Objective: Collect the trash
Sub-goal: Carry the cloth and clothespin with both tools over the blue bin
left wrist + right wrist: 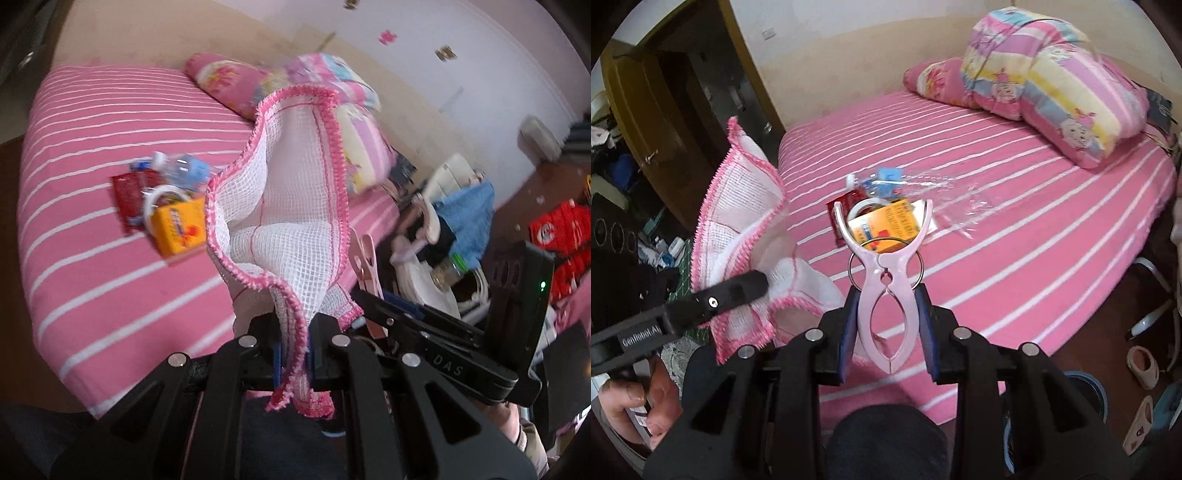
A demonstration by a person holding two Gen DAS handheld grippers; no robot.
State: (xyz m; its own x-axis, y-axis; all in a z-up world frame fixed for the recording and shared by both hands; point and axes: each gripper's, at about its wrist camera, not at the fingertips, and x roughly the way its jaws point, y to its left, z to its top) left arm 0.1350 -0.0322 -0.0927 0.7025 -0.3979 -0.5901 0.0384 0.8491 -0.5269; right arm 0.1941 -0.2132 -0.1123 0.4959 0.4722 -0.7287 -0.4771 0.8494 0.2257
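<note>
On the pink striped bed (1015, 258) the trash pile (882, 210) is lying: orange carton, red wrapper, crushed bottle. My left gripper (293, 354) is pinching a white mesh bag (288, 206), its mouth gaping. My right gripper (888, 332) is squeezing a pink clothespin (884, 280), its tips spreading around the carton.

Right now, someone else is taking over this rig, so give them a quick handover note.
Left gripper: shut on the mesh bag, held off the bed's edge.
Right gripper: shut on pink tongs, tips open, aimed at the trash.
Trash piled mid-bed: orange carton, red wrapper, tape roll, plastic bottle, clear wrap.
Done: nothing visibly bagged.
Left: tong each piece into the bag.
</note>
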